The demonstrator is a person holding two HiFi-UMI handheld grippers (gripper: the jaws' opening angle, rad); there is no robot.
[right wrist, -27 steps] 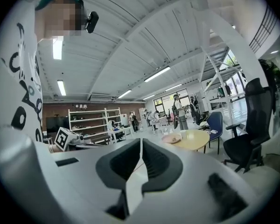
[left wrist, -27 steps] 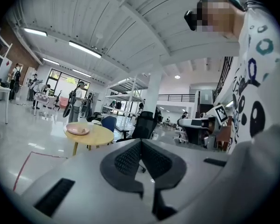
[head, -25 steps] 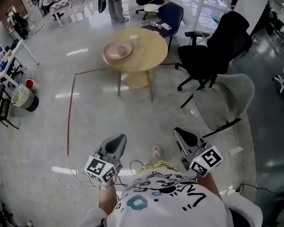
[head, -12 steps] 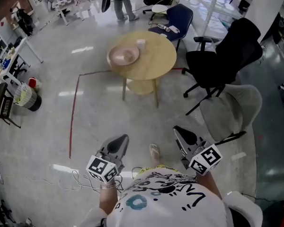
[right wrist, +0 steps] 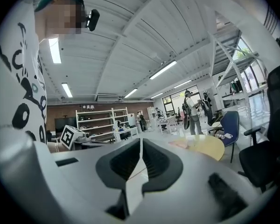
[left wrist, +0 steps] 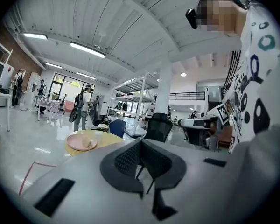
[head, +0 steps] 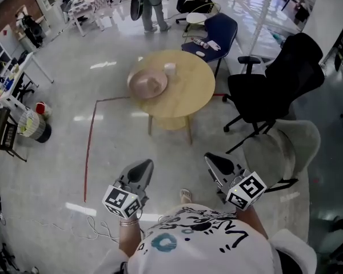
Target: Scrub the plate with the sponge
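Note:
A pink plate (head: 144, 87) lies on a round wooden table (head: 197, 93) a few steps ahead of me. A pale lump, probably the sponge (head: 155, 85), rests on the plate, and a small white object (head: 170, 68) stands beside it. My left gripper (head: 144, 166) and right gripper (head: 210, 159) are held low by my body, far from the table, both shut and empty. In the left gripper view the plate (left wrist: 77, 143) shows beyond the shut left gripper (left wrist: 141, 143). The right gripper view has the table (right wrist: 210, 146) past the shut right gripper (right wrist: 141, 141).
A black office chair (head: 274, 79) and a grey chair (head: 283, 144) stand right of the table, a blue chair (head: 220, 32) behind it. Red tape (head: 90, 147) runs along the floor at left. A person (head: 153, 1) and desks are at the back.
The table and chairs have slid lower in the head view, so I have come closer to them. Both grippers stay shut at my sides.

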